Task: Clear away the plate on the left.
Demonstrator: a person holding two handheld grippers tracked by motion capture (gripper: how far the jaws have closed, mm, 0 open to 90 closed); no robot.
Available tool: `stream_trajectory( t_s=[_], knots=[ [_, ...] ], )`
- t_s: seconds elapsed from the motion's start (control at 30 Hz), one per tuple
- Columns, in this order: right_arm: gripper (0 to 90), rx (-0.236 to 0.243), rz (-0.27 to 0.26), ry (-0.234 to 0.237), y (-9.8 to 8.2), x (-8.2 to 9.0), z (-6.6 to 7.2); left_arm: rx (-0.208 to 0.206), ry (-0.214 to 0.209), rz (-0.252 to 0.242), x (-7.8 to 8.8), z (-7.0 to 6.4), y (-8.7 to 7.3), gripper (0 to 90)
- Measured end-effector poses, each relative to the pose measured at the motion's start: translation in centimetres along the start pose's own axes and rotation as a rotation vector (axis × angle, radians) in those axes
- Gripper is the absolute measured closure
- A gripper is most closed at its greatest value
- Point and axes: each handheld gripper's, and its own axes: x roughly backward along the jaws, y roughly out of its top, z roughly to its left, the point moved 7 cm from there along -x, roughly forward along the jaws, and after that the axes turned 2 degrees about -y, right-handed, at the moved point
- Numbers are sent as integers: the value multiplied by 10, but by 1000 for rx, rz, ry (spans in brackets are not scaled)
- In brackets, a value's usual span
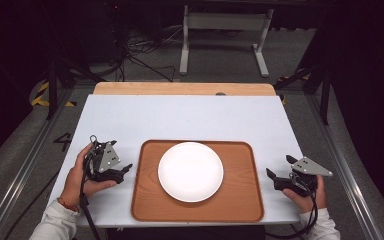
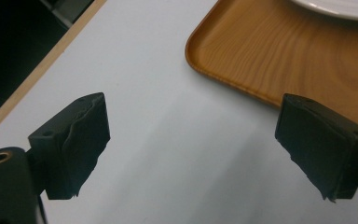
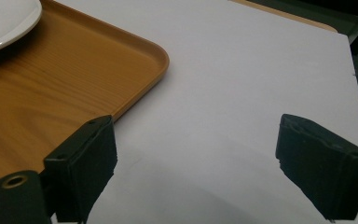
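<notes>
A round white plate (image 1: 190, 171) lies in the middle of a brown wooden tray (image 1: 240, 200) on the white table (image 1: 180, 117). My left gripper (image 1: 121, 167) rests on the table just left of the tray, held in a hand, jaws wide open with nothing between them. My right gripper (image 1: 279, 167) sits to the right of the tray, also open and empty. In the left gripper view the tray's corner (image 2: 242, 60) and the plate's rim (image 2: 340, 9) lie ahead at the upper right. In the right gripper view the tray (image 3: 51, 84) and plate (image 3: 4, 18) are at the left.
A strip of bare wood (image 1: 184, 89) runs along the table's far edge. Beyond it stand a white metal frame (image 1: 225, 35) and cables on the floor. Bare white table surface stretches between the tray and the far edge.
</notes>
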Motion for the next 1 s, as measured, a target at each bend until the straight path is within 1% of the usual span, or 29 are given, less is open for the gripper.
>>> stream_trajectory(
  t_s=[0.13, 0.27, 0.43, 0.57, 0.63, 0.67, 0.7, 0.77, 0.87, 0.9, 0.97, 1.0],
  knots=[
    [130, -2, 2, -1, 0, 0, 0, 21, 0, 12, 2, 4, -9, 109],
    [131, -2, 2, -1, 0, 0, 0, 52, 0, 25, 6, 9, -19, 109],
    [131, -1, 2, -2, 0, 0, 0, 87, -5, 29, 11, 13, -32, 109],
    [131, -1, 3, -1, 0, 0, 0, 124, -15, 28, 14, 14, -40, 108],
    [131, -1, 3, -2, 0, 0, 0, 137, -14, 22, 16, 14, -43, 109],
    [131, -1, 4, -2, 0, 0, 0, 132, -19, 28, 17, 14, -45, 109],
    [131, 0, 4, -2, 0, 0, 0, 137, -16, 33, 17, 14, -47, 109],
    [130, 0, 4, -2, 0, 0, 0, 130, -14, 39, 18, 14, -50, 110],
    [131, 0, 4, -3, 0, 0, 0, 142, -16, 33, 21, 13, -53, 110],
    [131, 1, 4, -3, 0, 0, 0, 156, -19, 29, 21, 12, -55, 111],
    [131, 2, 5, -3, 0, 0, 1, 163, -17, 29, 22, 13, -57, 110],
    [131, 2, 6, -4, 0, 0, 1, 179, -24, 24, 23, 12, -59, 110]
  ],
)
